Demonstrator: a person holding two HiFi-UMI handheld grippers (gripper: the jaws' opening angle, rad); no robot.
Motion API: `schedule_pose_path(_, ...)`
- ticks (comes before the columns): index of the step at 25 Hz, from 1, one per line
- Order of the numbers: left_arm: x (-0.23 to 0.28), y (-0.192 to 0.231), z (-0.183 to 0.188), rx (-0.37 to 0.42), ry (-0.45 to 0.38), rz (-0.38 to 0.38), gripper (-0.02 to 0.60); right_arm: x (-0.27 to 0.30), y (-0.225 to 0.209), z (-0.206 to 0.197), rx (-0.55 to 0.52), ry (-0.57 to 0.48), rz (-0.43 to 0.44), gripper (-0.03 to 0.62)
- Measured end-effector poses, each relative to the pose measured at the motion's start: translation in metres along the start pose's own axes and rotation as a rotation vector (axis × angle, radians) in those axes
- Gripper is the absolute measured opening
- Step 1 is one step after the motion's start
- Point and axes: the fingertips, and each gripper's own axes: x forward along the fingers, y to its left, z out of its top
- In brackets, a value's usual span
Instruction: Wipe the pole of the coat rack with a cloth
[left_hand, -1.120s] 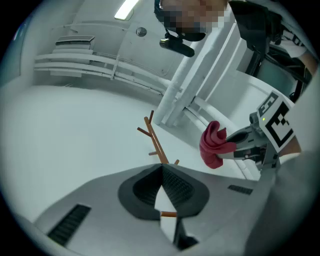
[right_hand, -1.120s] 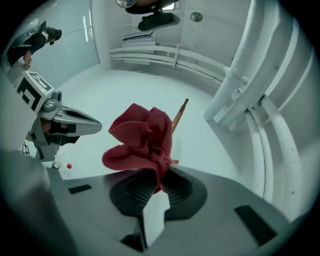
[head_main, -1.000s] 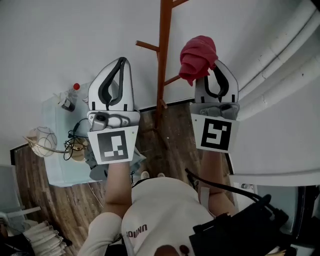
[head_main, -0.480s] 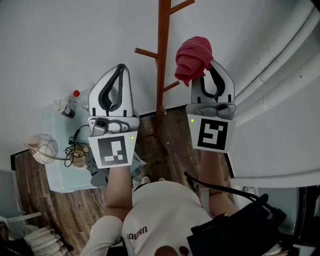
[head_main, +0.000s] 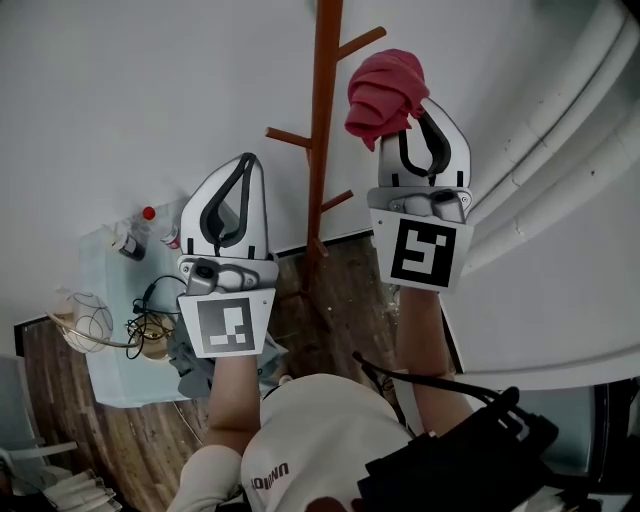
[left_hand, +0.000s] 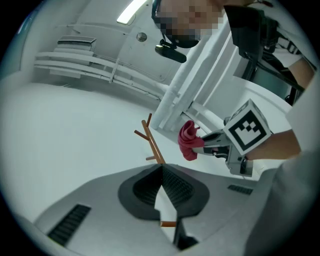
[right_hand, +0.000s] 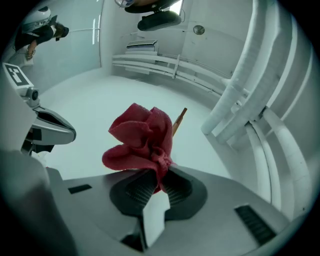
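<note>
A brown wooden coat rack pole (head_main: 322, 120) with short side pegs stands against the white wall. A bunched red cloth (head_main: 385, 88) is held just right of the pole, a small gap from it, and my right gripper (head_main: 420, 110) is shut on it. The cloth (right_hand: 142, 140) fills the middle of the right gripper view, with a peg tip (right_hand: 180, 119) behind it. My left gripper (head_main: 240, 165) hangs left of the pole and lower, shut with nothing in it. In the left gripper view the rack (left_hand: 151, 142) and the cloth (left_hand: 188, 141) appear beyond its closed jaws (left_hand: 161, 172).
A pale blue table (head_main: 110, 320) at lower left carries bottles, cables and a wire-frame object. White pipes (head_main: 560, 130) run along the wall on the right. Dark wood flooring (head_main: 340, 290) surrounds the rack's base. A black bag (head_main: 470, 470) hangs at my right side.
My right gripper has risen and moved slightly left with the red cloth, closer to the pole. The left gripper has dropped a little in the head view.
</note>
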Motion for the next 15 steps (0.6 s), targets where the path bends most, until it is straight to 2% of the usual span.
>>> schedule_pose_path(11, 0.013, 0.009, -0.009, -0.002, 0.052, 0.012, 0.012, 0.062, -0.022, 0.026, -0.039, -0.092, -0.019, 0.048)
schedule_pose_path(15, 0.017, 0.007, -0.011, 0.024, 0.062, -0.007, 0.012, 0.086, -0.026, 0.035, -0.085, -0.117, -0.021, 0.048)
